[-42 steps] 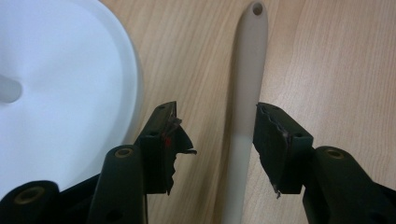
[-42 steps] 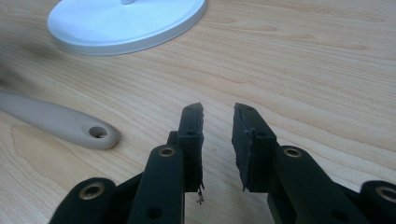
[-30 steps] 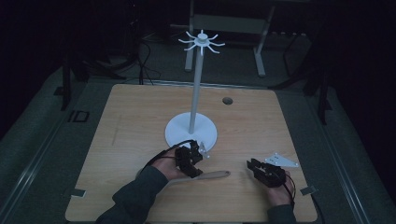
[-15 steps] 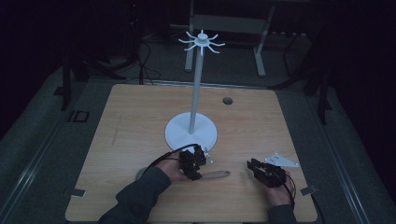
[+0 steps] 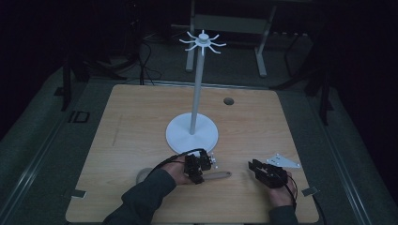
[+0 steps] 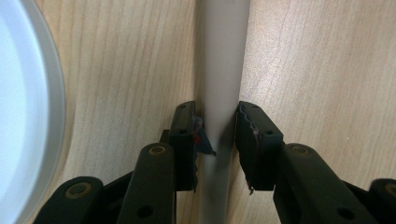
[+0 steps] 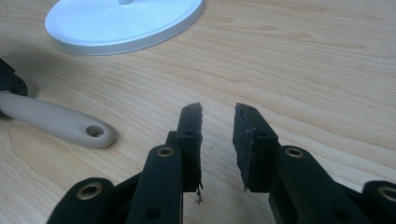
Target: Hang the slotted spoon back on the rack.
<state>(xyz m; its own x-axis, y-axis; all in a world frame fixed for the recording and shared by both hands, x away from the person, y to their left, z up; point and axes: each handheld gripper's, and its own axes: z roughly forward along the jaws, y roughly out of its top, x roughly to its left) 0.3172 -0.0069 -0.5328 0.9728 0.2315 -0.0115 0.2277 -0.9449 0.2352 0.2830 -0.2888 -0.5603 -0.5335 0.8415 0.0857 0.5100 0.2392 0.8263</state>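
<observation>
A utensil lies flat on the table near the front edge, its beige handle (image 5: 220, 176) pointing right and its greyish head (image 5: 143, 176) showing left of the sleeve. My left gripper (image 5: 205, 172) is down over it. In the left gripper view the jaws have just been closing, and both pads now touch the sides of the handle (image 6: 222, 56), so my left gripper (image 6: 217, 116) is shut on it. My right gripper (image 5: 253, 166) rests at the front right, open and with nothing in it. In its own view, my right gripper (image 7: 217, 116) looks towards the handle's holed end (image 7: 88, 131).
A white stand rises from a round base (image 5: 192, 136) at mid-table, its pole topped by a ring of hooks (image 5: 202, 42). The base (image 6: 23, 116) lies just left of the held handle, and the base (image 7: 126, 21) is beyond the right gripper. A small dark hole (image 5: 228, 101) marks the far tabletop.
My left gripper has sunk a little onto the utensil handle and its jaws have closed on it. The right gripper has stayed where it was.
</observation>
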